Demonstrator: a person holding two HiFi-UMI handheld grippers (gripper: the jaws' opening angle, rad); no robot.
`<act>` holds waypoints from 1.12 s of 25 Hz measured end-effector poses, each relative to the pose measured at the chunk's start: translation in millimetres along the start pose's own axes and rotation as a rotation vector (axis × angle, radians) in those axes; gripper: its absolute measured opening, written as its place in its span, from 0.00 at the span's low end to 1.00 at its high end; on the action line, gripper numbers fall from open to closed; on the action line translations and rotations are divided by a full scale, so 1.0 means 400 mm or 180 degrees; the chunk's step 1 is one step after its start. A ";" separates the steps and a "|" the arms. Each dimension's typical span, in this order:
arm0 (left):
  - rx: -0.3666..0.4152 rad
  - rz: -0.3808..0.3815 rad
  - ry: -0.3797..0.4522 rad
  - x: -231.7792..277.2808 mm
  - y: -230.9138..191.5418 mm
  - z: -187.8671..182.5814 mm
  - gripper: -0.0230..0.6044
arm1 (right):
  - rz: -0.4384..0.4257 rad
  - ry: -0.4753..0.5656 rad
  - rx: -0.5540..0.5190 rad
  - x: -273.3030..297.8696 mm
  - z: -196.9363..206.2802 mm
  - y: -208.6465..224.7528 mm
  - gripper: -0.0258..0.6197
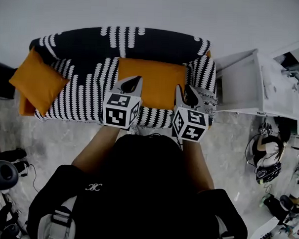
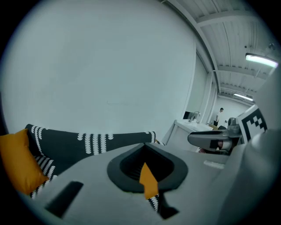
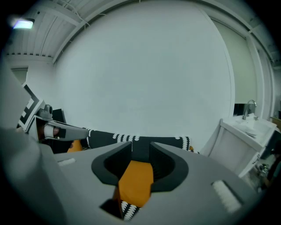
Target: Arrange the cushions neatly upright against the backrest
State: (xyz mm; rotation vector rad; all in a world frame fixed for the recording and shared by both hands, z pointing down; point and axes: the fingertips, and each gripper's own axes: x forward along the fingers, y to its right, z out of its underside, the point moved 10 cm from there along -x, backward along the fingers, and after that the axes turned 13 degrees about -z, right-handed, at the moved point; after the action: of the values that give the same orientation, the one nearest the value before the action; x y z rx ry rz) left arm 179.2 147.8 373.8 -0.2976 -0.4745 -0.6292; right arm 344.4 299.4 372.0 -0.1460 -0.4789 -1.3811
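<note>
Approach is judged to be the step in hand. Both claws are held out side by side over the front edge of the black sofa with white leaf-like stripes (image 1: 86, 96), and nothing is touched by either. The left claw (image 1: 133, 82) is seen with its jaws pressed together and nothing between them. The right claw (image 1: 189, 95) is seen with its jaws parted and empty.

Just ahead of and below both tips, the rectangular orange fabric cushion (image 1: 151, 79) appears to lie flat on the middle of the sofa, its near edge between the two claws. A broad band of it is shown through the gap of the right claw, and only a sliver past the closed tips of the left. Beyond it, the dark backrest (image 1: 143, 42) stands bare, so nothing has yet been set upright there. Well off to the outer side of the left claw, a second square orange cushion (image 1: 36, 82) is propped slantwise at the sofa's end, partly overhanging it. To the outer side of the right claw, a white cabinet (image 1: 245, 86) is seen beside the sofa.

For the next move, the left jaws would need to be opened and the near edge of the flat cushion taken by both claws. The cushion would then have to be lifted and tipped back against the backrest. A deep bite is called for by so soft and thick an edge.
</note>
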 end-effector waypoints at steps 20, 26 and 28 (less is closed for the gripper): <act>-0.0374 -0.0755 -0.1504 0.403 -0.171 0.274 0.34 | -0.0106 -0.1421 0.0654 0.311 0.371 0.460 0.30; -0.0413 -0.0900 -0.1950 0.544 -0.248 0.404 0.48 | -0.0230 -0.1812 0.0650 0.448 0.484 0.561 0.33; -0.0417 -0.0962 -0.2088 0.584 -0.270 0.448 0.49 | -0.0185 -0.1895 0.0657 0.491 0.513 0.586 0.34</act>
State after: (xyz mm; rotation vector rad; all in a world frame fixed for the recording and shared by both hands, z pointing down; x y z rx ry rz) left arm 217.6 22.3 658.8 -0.5675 -1.1243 -0.8571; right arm 543.1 244.2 677.4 -0.3806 -1.1239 -1.3246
